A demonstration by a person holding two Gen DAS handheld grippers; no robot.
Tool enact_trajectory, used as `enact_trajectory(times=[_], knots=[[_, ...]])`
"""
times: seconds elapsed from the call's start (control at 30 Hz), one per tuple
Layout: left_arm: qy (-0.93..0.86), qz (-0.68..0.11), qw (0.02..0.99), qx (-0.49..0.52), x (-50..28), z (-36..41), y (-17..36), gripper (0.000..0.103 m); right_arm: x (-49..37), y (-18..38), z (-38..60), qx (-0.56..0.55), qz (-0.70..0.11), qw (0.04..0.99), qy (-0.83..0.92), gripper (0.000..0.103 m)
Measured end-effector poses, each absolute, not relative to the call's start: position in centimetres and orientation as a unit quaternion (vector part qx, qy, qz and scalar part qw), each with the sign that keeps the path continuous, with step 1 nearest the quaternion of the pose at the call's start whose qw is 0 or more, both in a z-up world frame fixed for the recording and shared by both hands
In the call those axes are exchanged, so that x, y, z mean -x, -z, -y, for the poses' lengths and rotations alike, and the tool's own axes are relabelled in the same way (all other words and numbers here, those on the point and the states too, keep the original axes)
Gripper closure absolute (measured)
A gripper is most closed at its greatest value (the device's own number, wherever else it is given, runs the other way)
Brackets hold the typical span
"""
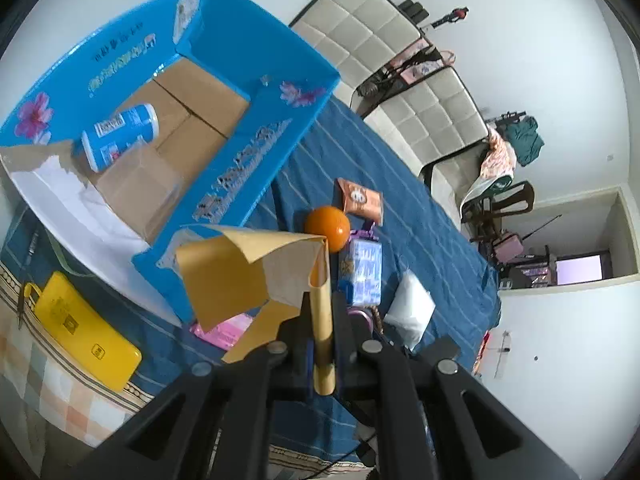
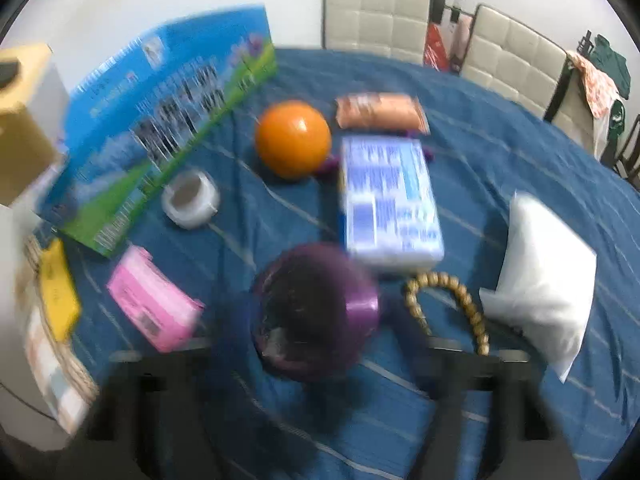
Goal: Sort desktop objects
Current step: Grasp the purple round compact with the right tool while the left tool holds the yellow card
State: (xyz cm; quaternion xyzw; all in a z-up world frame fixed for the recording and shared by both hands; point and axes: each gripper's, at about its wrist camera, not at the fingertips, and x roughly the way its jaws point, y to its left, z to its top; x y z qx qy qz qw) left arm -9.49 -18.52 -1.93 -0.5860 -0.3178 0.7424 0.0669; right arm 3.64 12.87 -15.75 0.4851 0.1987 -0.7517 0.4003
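Jaws of the left gripper are pinched tight on a flap of the blue box; those of the right gripper stand part-way apart around a purple tape roll, though blur hides whether the pads press it. To do this well, I judge the left should keep the flap bent back while the right secures the roll before lifting it boxward. Glossy purple, dark-cored, the roll sits on the blue-clothed worktop just beside a bead bracelet.
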Motion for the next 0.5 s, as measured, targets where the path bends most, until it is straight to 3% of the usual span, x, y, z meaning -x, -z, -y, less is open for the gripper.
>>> enact_trajectory(times=[0.2,0.33,0.5], knots=[[-0.746,0.33,0.056,0.575,9.9,20.8,1.5,0.101,-1.8,13.8,-11.9,-0.49,-0.164,0.413,0.75,0.056],[-0.748,0.332,0.05,0.573,9.7,22.0,1.5,0.101,-0.3,16.3,-10.3,-0.548,-0.122,0.417,0.715,0.056],[-0.738,0.342,0.048,0.58,9.4,22.8,2.4,0.101,-0.6,18.5,-10.1,-0.568,-0.146,0.411,0.698,0.054]])
